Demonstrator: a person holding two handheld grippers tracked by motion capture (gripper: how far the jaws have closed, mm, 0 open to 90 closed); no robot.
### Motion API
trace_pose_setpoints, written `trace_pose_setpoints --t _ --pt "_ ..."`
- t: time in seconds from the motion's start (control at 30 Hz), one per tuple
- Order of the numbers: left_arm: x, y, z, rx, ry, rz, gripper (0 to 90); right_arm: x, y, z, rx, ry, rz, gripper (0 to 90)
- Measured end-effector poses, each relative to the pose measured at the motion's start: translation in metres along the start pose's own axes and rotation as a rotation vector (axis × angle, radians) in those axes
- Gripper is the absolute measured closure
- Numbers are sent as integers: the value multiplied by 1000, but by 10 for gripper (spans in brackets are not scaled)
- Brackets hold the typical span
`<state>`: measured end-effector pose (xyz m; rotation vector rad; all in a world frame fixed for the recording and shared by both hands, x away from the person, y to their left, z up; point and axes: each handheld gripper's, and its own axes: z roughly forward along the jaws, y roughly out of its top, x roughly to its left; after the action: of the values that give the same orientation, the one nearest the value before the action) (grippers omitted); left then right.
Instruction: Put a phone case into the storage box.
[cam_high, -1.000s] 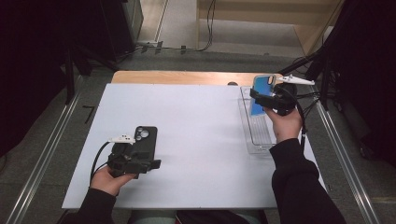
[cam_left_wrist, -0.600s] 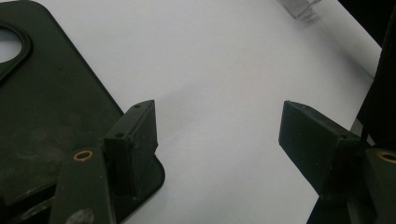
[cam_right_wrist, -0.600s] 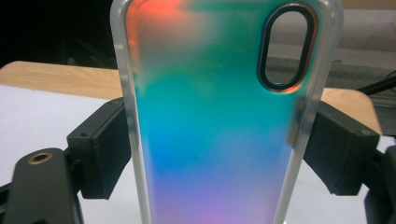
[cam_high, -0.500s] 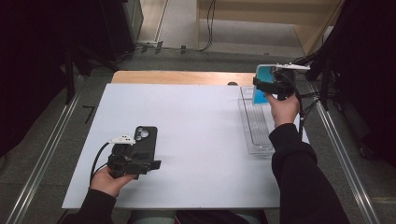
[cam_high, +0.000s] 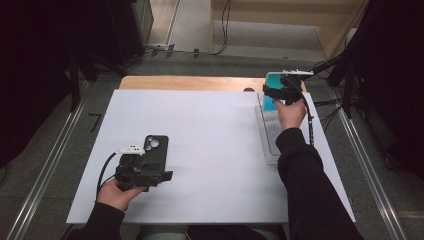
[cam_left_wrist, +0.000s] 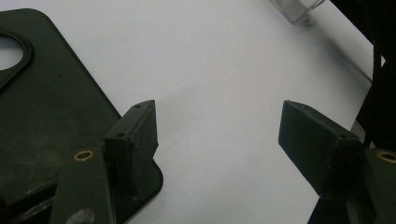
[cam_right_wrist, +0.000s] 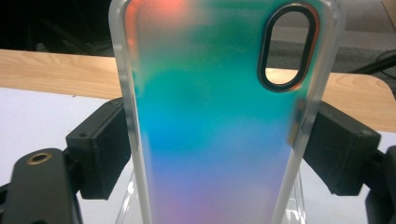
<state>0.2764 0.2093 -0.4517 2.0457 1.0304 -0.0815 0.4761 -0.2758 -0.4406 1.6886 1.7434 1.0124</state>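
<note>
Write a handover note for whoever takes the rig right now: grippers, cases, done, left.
Right gripper: shut on the translucent iridescent teal-to-purple phone case, held above the far end of the clear plastic tray.
Left gripper: open, nothing between the jaws, resting beside the black phone case lying flat on the white table.
Done: iridescent case gripped.
Left: probably setting it down; black case not gripped.

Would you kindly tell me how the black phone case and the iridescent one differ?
The black case is opaque and lies flat on the table by the open left gripper; the iridescent case is translucent, teal to purple, held between the right gripper's jaws. Its camera hole is oval; the black case's is wider. Both are empty.
</note>
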Motion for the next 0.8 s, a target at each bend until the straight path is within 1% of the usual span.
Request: trace_pose_setpoints --t 0.13,0.2,0.27,0.33,0.43,0.47,0.5,0.53,0.63,0.67,0.7,0.73,0.8 --pt "0 0 0 -1 -2 0 285 0 -2 7 1 -4 12 143" --pt "0 0 0 -2 -2 0 285 0 -3 10 2 -13 21 142" --pt "0 0 0 0 -3 -1 285 -1 -3 13 4 -26 41 142" --pt "0 0 0 3 -3 0 285 -2 -2 16 11 -24 47 142" --pt "0 0 1 3 -3 0 285 -1 -4 19 14 -29 14 142" --pt "0 0 1 4 -2 1 285 0 -5 21 20 -32 -16 142" --pt "0 0 1 5 -1 1 285 0 -5 21 20 -32 -16 142" --pt "0 0 1 6 -1 0 285 2 -5 21 21 -32 -40 141" --pt "0 0 1 6 0 1 285 3 -5 22 24 -34 -43 140" --pt "0 0 1 5 0 0 285 3 -5 22 23 -33 -39 126" --pt "0 0 1 5 0 0 285 3 -5 22 22 -33 -33 89" --pt "0 0 1 5 0 0 285 2 -6 22 26 -29 -24 88" --pt "0 0 1 4 1 -4 285 2 -6 22 26 -29 -26 84"
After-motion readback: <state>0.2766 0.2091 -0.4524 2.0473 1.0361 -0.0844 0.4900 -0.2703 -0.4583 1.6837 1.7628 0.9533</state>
